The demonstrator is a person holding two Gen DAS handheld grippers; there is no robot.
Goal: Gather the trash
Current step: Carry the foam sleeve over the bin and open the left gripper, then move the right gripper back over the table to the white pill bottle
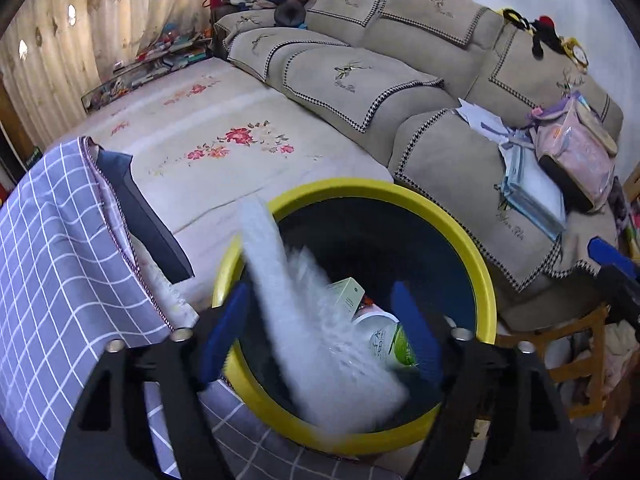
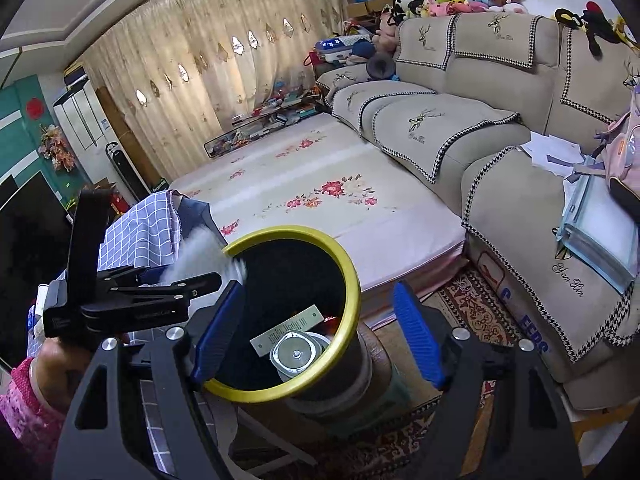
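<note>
A round bin with a yellow rim (image 1: 478, 264) and dark inside stands right below my left gripper (image 1: 324, 336). The gripper is open. A blurred white tissue (image 1: 316, 336) hangs between its blue fingers, over the bin's mouth, touching neither pad. Inside the bin lie a pale green carton (image 1: 348, 294) and a white-green container (image 1: 390, 344). In the right wrist view the same bin (image 2: 352, 280) holds a flat box (image 2: 286, 330) and a clear cup (image 2: 296, 354). My right gripper (image 2: 318, 338) is open and empty over the bin's near edge. The left gripper (image 2: 132, 300) shows at the left with the white tissue (image 2: 204, 258) by the rim.
A blue checked cloth (image 1: 60, 264) covers the table at the left. A beige sofa (image 1: 360, 80) with a floral mattress (image 1: 224, 132) lies behind the bin. Papers and a pink bag (image 1: 572, 156) rest on the sofa's right seat. A patterned rug (image 2: 476, 308) lies below.
</note>
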